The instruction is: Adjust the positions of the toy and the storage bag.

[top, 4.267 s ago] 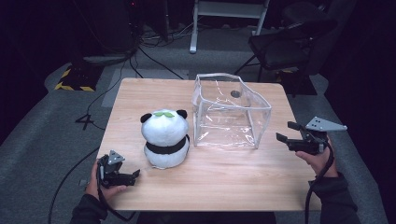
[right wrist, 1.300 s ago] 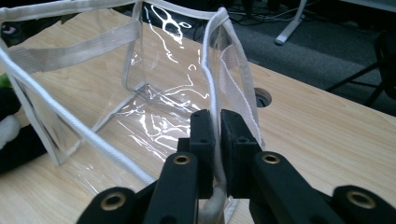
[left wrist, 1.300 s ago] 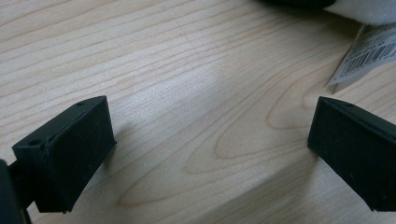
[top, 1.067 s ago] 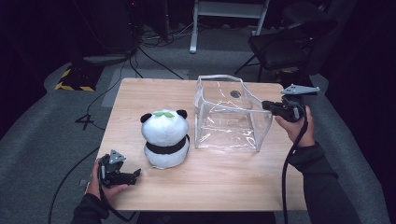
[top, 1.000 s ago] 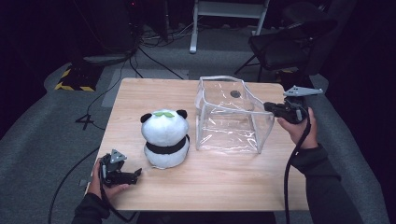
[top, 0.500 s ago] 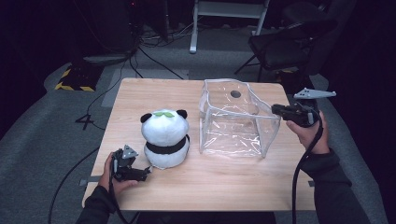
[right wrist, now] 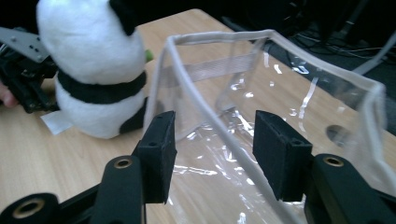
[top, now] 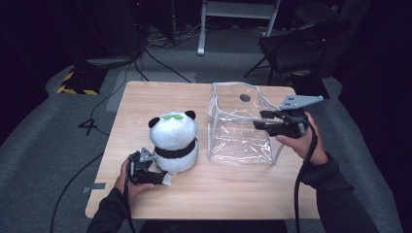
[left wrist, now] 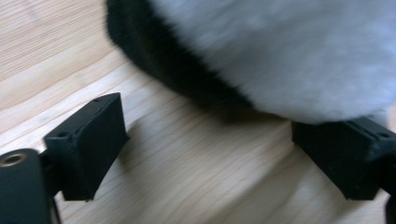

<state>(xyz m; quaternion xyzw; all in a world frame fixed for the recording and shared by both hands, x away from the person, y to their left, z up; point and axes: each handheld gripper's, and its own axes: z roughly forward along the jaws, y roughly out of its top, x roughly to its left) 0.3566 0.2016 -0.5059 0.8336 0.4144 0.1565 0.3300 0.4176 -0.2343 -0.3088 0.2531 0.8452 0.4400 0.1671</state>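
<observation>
A white-and-black plush panda [top: 173, 141] sits on the wooden table [top: 233, 189] beside a clear plastic pouch [top: 240, 126]. The left gripper [top: 154, 176], jaws spread and just closing, flanks its base. The right gripper [top: 260, 120], jaws just opened, straddles the rim unpinched; the pouch could sag shut.

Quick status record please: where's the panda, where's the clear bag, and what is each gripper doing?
panda: upright on the table, left of the bag
bag: clear, open-topped, standing at the table's right half
left gripper: at the panda's base, jaws have just been closing; fingers spread on either side of its lower edge, not yet pressing
right gripper: at the bag's right rim, jaws have just been opening; rim runs between the fingers, not pinched
</observation>
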